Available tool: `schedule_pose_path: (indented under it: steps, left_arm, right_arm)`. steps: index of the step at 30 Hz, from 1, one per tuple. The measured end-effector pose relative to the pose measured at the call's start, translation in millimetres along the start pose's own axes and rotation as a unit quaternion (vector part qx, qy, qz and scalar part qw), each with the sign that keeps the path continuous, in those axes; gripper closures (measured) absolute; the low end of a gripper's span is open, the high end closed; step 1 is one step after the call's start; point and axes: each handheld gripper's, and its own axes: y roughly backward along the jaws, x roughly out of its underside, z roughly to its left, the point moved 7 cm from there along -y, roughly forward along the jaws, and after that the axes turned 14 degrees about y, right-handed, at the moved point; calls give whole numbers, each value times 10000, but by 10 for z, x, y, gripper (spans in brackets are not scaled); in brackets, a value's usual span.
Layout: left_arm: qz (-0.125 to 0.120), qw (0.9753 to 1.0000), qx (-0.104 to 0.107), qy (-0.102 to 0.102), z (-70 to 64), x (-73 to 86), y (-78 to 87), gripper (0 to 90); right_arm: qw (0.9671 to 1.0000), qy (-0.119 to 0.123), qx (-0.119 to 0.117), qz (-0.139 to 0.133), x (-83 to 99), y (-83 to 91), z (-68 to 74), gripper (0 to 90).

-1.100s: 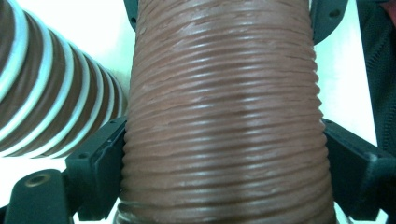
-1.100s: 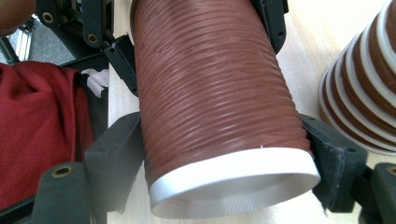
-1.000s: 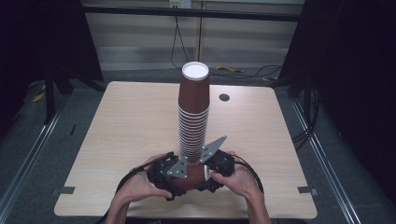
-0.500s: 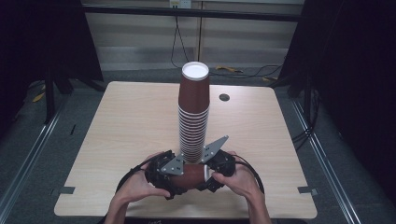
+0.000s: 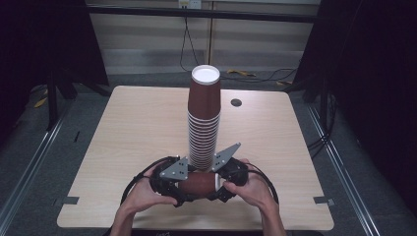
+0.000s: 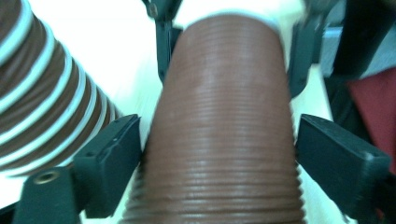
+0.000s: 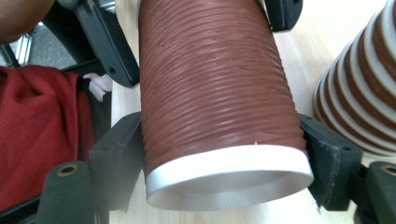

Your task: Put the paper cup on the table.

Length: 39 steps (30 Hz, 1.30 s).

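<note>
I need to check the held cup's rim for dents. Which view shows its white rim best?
The right gripper view: the held cup points its whole white rim at the camera. The left gripper view shows its ribbed side; the high view shows it sideways between both grippers.

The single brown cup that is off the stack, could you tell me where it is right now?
In the high view the single cup lies on its side at the table's near edge, between the left gripper and right gripper, just before the cup stack.

pale wooden table (image 5: 123, 147) on grey floor (image 5: 29, 147), dark curtains (image 5: 44, 39).
</note>
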Motion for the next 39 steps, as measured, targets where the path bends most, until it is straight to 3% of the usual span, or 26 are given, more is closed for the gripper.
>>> schedule_pose_path:
  steps: [5, 7, 8, 11, 19, 21, 25, 28, 29, 34, 39]
  left_arm:
    - [-214, 9997, -35, 61, 2, -48, 40, 159]
    - [-500, 9986, -77, 161, 22, -88, 97, 165]
    - [-500, 9986, -77, 161, 22, -88, 97, 168]
    - [-911, 9954, -126, 280, 38, -112, 162, 168]
    - [-1257, 9906, -291, 447, 95, -68, 265, 159]
    - [-1434, 9876, -264, 580, 108, -35, 294, 157]
    - [-1484, 9866, -297, 615, 114, 10, 321, 156]
    - [-1580, 9849, -276, 649, 113, 42, 348, 156]
    - [-1656, 9833, -274, 698, 116, 58, 360, 156]
    - [-1728, 9816, -287, 756, 97, 102, 386, 156]
    - [-1794, 9800, -293, 807, 106, 161, 391, 156]
  right_arm:
    - [10000, -68, 13, -15, 24, 32, -7, 232]
    - [9999, -124, 71, -47, 49, 54, -21, 232]
    - [9999, -124, 71, -47, 49, 54, -21, 232]
    - [9988, -268, 382, -128, 106, 119, -53, 231]
    - [9970, -543, 456, -320, 229, 187, -78, 229]
    - [9963, -592, 486, -398, 245, 177, -76, 228]
    - [9952, -645, 520, -519, 249, 156, -79, 227]
    - [9949, -648, 486, -596, 249, 144, -81, 227]
    - [9946, -661, 474, -650, 248, 132, -78, 227]
    - [9936, -680, 493, -759, 244, 121, -63, 226]
    - [9904, -732, 516, -1053, 294, 91, -38, 227]
